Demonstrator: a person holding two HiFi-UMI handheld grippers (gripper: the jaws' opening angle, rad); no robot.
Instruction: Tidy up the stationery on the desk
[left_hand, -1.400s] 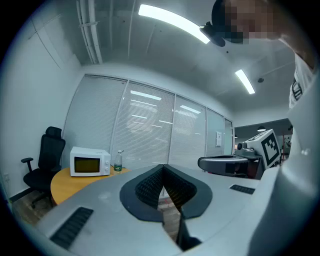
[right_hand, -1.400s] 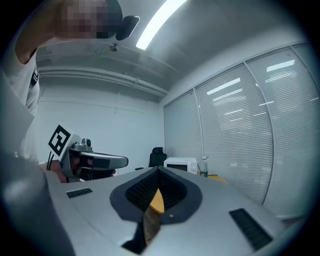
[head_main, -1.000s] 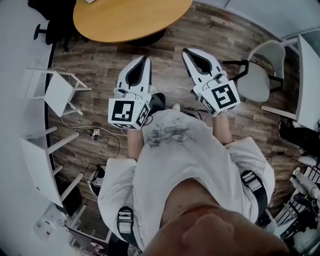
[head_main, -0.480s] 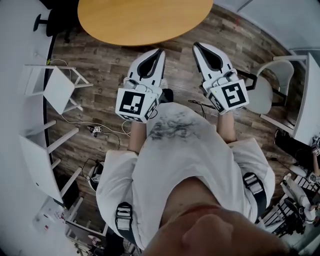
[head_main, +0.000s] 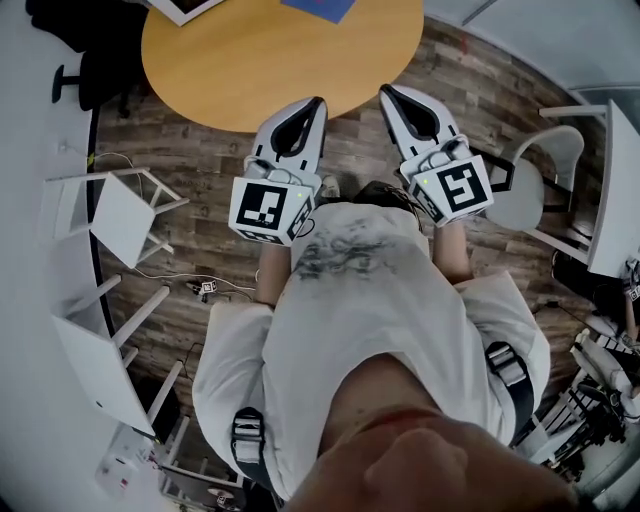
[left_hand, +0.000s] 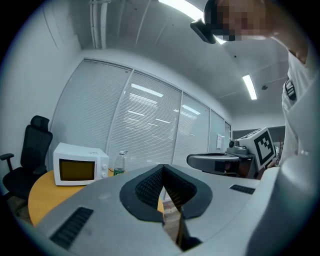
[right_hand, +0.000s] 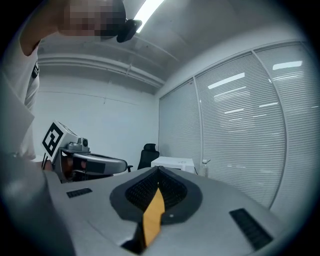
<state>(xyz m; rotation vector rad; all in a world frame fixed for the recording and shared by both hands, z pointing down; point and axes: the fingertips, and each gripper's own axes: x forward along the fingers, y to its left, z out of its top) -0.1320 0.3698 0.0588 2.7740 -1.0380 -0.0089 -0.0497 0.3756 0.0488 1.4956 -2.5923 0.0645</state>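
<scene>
Blue flat sheet (head_main: 320, 7) lies at the round orange wooden tabletop's (head_main: 270, 60) far edge; white left gripper (head_main: 316, 103) and right gripper (head_main: 387, 92) both clenched, empty.

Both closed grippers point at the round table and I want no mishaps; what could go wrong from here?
The left gripper and right gripper tips sit near the table rim and might bump it. The bottle beside the microwave looks easy to topple. Loose cables on the floor could snag a foot.
</scene>
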